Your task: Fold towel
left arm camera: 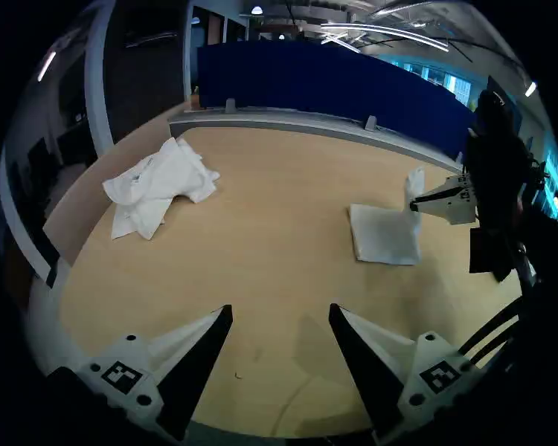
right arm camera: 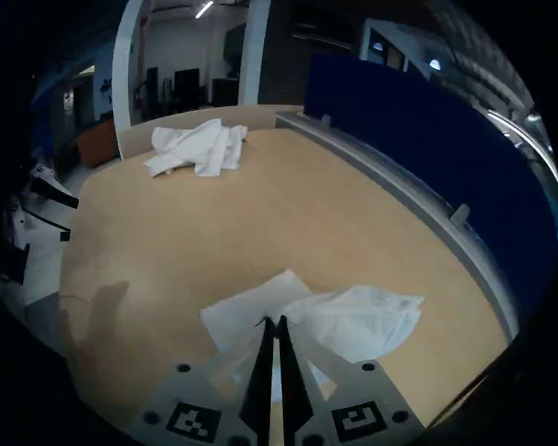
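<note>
Right gripper [right arm camera: 273,321] jaws pinched tight on the folded towel [right arm camera: 361,320], lifting 1 corner off the table [right arm camera: 204,223]. Left gripper [left arm camera: 279,308] spread wide, holding nothing. Crumpled towel pile [left arm camera: 160,186] at far edge.

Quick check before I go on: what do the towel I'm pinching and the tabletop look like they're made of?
The towel looks like soft, thin white cloth, perhaps cotton or microfibre. It is matte, and it creases and drapes where the right gripper pinches it. The table has a light wood-look top, probably laminate. It is smooth and even, with a faint sheen.
</note>
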Motion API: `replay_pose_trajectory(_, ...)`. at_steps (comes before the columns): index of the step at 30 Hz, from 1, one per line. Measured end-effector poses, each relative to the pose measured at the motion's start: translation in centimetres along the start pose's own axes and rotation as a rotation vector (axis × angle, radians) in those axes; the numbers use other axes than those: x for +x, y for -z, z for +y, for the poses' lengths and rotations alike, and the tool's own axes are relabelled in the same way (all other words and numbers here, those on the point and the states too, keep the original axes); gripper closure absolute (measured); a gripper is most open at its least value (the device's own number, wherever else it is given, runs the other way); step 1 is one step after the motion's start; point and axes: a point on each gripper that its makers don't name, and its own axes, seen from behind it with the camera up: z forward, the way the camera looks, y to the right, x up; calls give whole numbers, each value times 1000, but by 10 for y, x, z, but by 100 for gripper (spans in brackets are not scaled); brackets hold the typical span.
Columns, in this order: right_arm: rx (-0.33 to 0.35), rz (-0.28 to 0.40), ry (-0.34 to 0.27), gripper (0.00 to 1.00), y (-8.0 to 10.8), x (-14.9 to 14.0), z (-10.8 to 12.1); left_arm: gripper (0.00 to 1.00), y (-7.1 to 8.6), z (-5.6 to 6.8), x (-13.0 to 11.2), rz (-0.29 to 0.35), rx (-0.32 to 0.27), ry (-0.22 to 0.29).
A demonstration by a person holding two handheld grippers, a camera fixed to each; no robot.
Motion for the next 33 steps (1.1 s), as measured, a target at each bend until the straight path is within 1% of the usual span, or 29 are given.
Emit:
replay_pose_trajectory(3,23,-1,0,95,-22,-2,-17,4,2,-4,-4,-4,12,7)
replay_pose_trajectory(6,43,-18,-16,95,-45,-14,-33,4,4,-6,-9,-11,18,16)
replay_pose_trajectory(9,84,-48,-42,95,-62,-29,-49,4,6,-8,-14,-16,24,20)
replay_pose_trajectory(12,96,-65,-53,95,-67,-38,-54,4,6,-11,-17,-20,31,19)
replay_pose_trajectory(15,100,-63,-54,95,-66,-39,-54,4,6,-13,-18,-22,33,19)
replay_pose_trajectory(19,92,-45,-56,89,-63,-33,-49,4,5,-15,-17,-23,34,21)
replay_pose_trajectory(22,84,-28,-57,79,-59,-30,-47,4,5,-16,-16,-23,35,18)
replay_pose_trajectory(23,83,-24,-57,72,-57,-29,-46,4,6,-17,-16,-22,36,17)
replay_pose_trajectory(26,72,-14,-58,29,-51,-30,-43,4,7,-17,-14,-22,38,14)
replay_pose_trajectory(27,68,-11,-58,20,-50,-30,-42,4,7,-17,-14,-22,38,13)
replay_pose_trajectory(29,53,-10,-64,15,-46,-33,-38,4,8,-18,-13,-22,38,14)
replay_pose_trajectory(33,21,-6,-78,11,-38,-38,-30,4,7,-17,-13,-21,38,15)
